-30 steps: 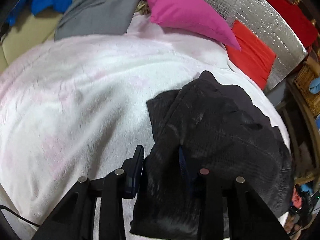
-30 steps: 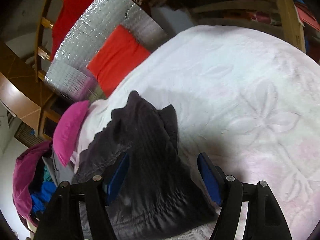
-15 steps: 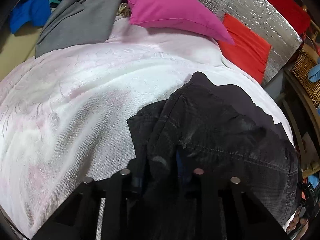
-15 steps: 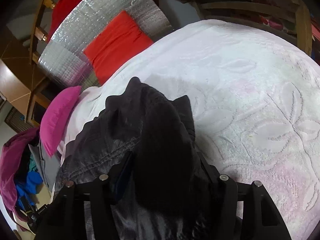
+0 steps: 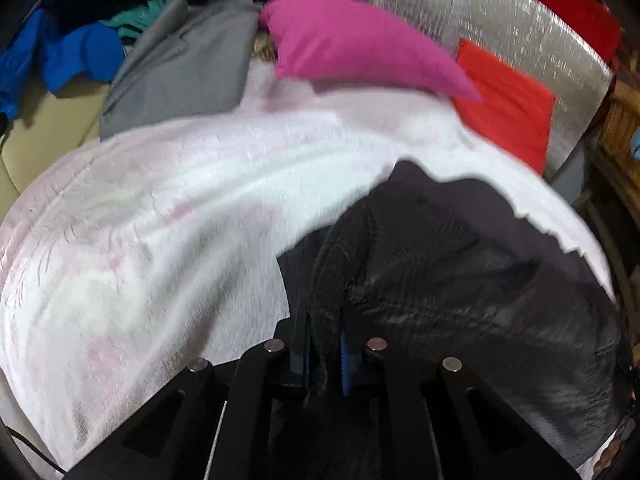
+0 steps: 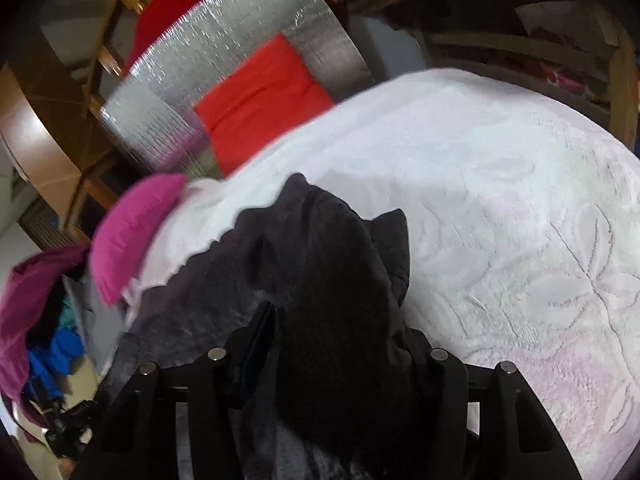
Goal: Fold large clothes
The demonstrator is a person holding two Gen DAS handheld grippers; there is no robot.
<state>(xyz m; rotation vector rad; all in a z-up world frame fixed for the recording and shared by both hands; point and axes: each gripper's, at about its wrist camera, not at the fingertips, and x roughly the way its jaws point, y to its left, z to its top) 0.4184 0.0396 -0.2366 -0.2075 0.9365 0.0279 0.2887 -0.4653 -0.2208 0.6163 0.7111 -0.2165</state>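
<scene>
A bed covered by a white, faintly pink embossed blanket [image 5: 152, 208] fills both views, with a magenta pillow [image 5: 360, 44], a folded grey garment [image 5: 184, 68] and a heap of blue and teal clothes [image 5: 72, 52] along the upper left of the left wrist view, and a red cushion [image 6: 260, 92] leaning on a silver foil panel [image 6: 248, 28] in the upper middle of the right wrist view.

The dark charcoal garment [image 5: 460, 264] lies crumpled on the blanket, in the lower right of the left view and the lower centre of the right view. It runs straight up-frame from both tongs, narrowing to a peak at its far end, so its long axis points away from the hands, toward the pillow. Neither hand is nearer: each has hold of the near edge.

The left tongs [image 5: 324, 356] are closing and already pinch a thin ridge of the dark fabric between their pads. The right tongs [image 6: 340, 356] are also closing, around a much thicker bunch of the cloth, which hides the right-hand pad; they seem to grip it.

A second ago both tongs stood open astride the fabric with their blue pads clear of it. The garment now looks bunched higher at the near edge.
</scene>
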